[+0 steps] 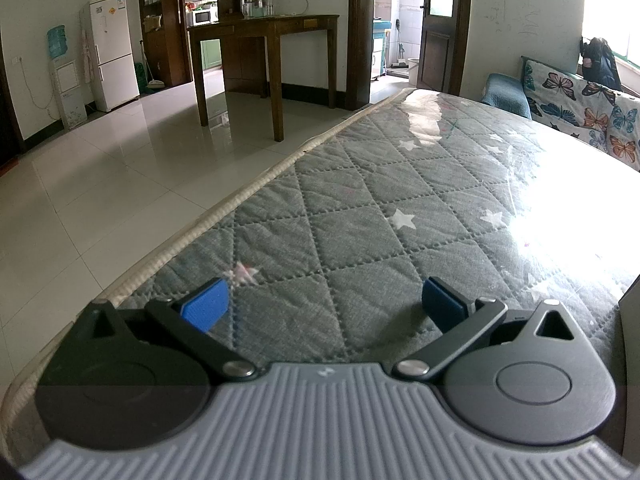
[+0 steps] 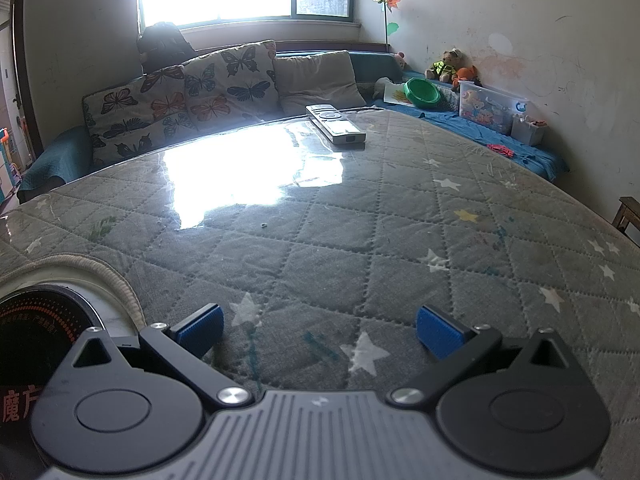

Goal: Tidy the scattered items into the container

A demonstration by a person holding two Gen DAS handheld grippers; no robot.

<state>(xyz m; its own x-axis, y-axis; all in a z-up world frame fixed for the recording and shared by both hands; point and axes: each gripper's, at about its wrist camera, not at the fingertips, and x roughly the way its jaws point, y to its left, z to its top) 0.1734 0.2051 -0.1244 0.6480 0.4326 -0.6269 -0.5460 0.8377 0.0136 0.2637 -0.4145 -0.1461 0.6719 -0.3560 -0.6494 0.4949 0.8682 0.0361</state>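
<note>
A white remote control (image 2: 335,123) lies at the far edge of the grey quilted table cover (image 2: 360,240), well ahead of my right gripper (image 2: 318,330), which is open and empty with its blue pads wide apart. My left gripper (image 1: 326,306) is also open, holding nothing, low over the same star-patterned cover (image 1: 360,208) near its left edge. A grey upright edge (image 1: 630,312) shows at the far right of the left wrist view; I cannot tell what it is. No container shows clearly on the table.
A sofa with butterfly cushions (image 2: 188,96) runs behind the table. A green bowl (image 2: 422,92), a clear plastic bin (image 2: 490,110) and soft toys (image 2: 448,65) sit at the back right. A round dark object with red print (image 2: 32,344) is at my lower left. A wooden desk (image 1: 264,52) stands across the tiled floor.
</note>
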